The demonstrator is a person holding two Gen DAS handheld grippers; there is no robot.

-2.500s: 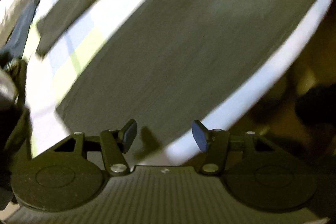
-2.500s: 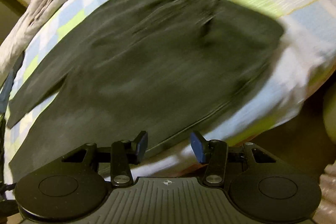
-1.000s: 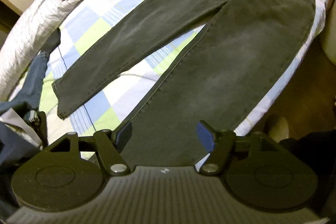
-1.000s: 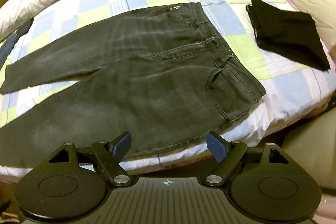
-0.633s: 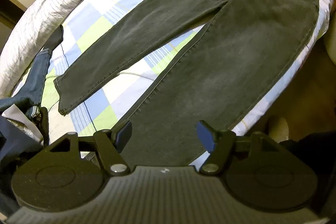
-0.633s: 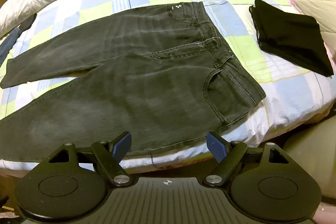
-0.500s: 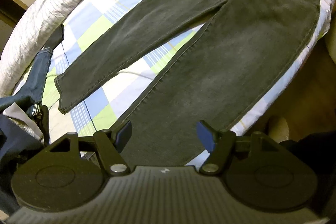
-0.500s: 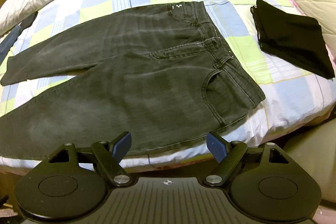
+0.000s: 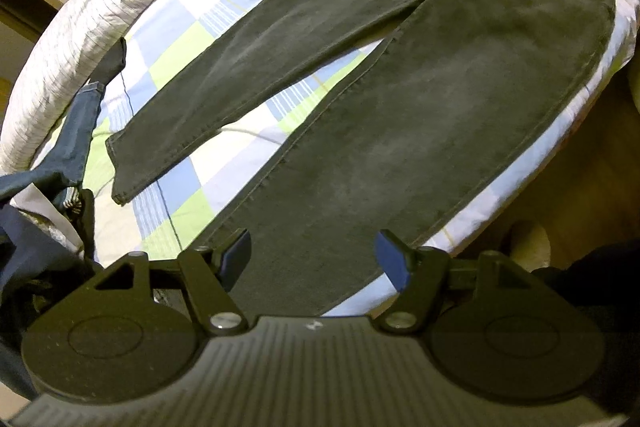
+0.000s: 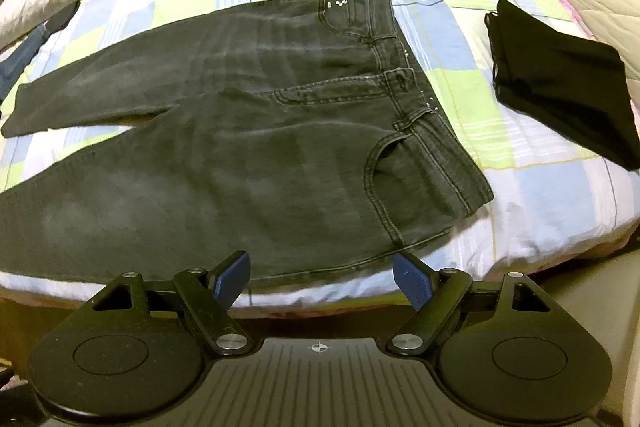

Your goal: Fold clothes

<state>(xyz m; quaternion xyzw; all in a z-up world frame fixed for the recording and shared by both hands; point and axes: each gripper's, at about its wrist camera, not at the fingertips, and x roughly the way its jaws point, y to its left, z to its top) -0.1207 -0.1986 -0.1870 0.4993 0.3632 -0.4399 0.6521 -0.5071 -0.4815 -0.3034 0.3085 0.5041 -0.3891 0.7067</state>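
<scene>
The dark jeans [image 10: 224, 155] lie flat on the bed [image 10: 540, 219], still unfolded. Both the left gripper [image 9: 314, 261] and right gripper [image 10: 322, 277] hover spread apart, empty; next, probably grasp the near leg's edge to fold it over.

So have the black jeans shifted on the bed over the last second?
No. The black jeans lie spread flat, waistband on the same checks of the bedsheet, beside the folded black garment.

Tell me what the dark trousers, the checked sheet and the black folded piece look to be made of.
Trousers: faded charcoal denim, judging by the contrast topstitching, rivets and worn pale patches; matte.
Checked sheet: thin woven fabric, likely cotton; printed blue, green and white squares, soft wrinkles at the edge.
Black folded piece: smooth, plain black cloth, possibly knit; too dark to tell.
</scene>
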